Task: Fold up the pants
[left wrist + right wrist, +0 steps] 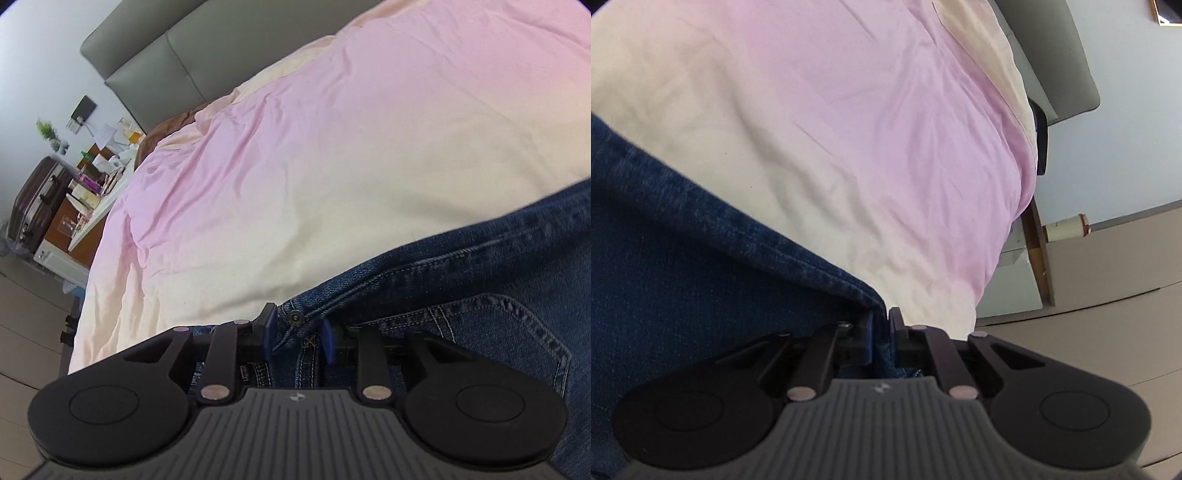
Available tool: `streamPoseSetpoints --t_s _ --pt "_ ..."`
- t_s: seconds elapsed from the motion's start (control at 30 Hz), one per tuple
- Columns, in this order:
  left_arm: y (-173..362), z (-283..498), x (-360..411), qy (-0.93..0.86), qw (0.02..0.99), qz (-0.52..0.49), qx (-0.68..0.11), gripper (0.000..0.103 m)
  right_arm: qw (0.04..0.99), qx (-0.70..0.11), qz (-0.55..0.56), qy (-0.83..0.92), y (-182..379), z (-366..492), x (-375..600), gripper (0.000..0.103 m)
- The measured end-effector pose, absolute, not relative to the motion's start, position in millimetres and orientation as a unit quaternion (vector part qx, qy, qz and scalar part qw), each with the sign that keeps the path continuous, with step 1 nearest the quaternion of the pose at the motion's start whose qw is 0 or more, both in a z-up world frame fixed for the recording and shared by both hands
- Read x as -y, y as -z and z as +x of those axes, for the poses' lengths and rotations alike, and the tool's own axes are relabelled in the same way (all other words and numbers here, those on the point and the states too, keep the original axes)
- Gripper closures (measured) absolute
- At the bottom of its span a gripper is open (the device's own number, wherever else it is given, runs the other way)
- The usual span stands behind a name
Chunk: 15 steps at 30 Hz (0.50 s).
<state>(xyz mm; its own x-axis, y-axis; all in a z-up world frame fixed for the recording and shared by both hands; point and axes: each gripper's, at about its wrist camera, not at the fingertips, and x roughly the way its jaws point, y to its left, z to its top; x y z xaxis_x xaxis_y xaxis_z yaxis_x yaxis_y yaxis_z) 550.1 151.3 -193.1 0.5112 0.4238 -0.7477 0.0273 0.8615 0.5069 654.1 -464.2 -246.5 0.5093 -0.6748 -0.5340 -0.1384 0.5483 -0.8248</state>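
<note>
Left gripper (pixel 297 338): blue pads set either side of a bunched waistband section of the jeans (pixel 480 295), close to a metal rivet button (pixel 294 317); denim fills the gap, pads pressed against it, grasping the cloth. Right gripper (pixel 881 336): fingers drawn nearly together, a thin fold of the same jeans (pixel 683 240) pinched between the pads at a corner edge.

Jeans: dark blue denim, pale contrast stitching, double seam lines and a back pocket (pixel 498 332) visible in the left wrist view; plain faded weave, no stitching, in the right wrist view. Garment located at the near edge of the bed, lying on the duvet (pixel 295 166) and stretching away from both grippers.

Duvet: pink and cream, lightly creased, covering the bed beyond the denim. Cream edge hanging over the side in the right wrist view (pixel 923 280).

Farther off, left wrist view: grey padded headboard (pixel 166 55), brown pillow (pixel 162 136) at its foot, cluttered white shelf unit (pixel 92 206) beside the bed, dark suitcase (pixel 33 206), small green plant (pixel 48 131). Right wrist view: wooden bed leg (pixel 1039 258), beige floor (pixel 1108 332), pale wall (pixel 1126 147).
</note>
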Motion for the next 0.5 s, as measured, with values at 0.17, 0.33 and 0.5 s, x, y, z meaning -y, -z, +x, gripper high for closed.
streamPoseSetpoints --t_s 0.17,0.33,0.5 --pt "170.7 549.3 -160.2 -0.107 0.845 0.204 -0.483 0.066 0.745 -0.457 -0.449 0.186 246.5 643.4 467.7 0.061" --pt "153.2 546.4 -164.5 -0.078 0.832 0.186 -0.518 0.058 0.754 -0.436 -0.452 0.192 234.3 624.6 466.5 0.035" --pt "136.6 535.8 -161.3 -0.094 0.819 0.253 -0.506 0.02 0.771 -0.418 -0.459 0.143 228.1 590.6 439.9 0.028"
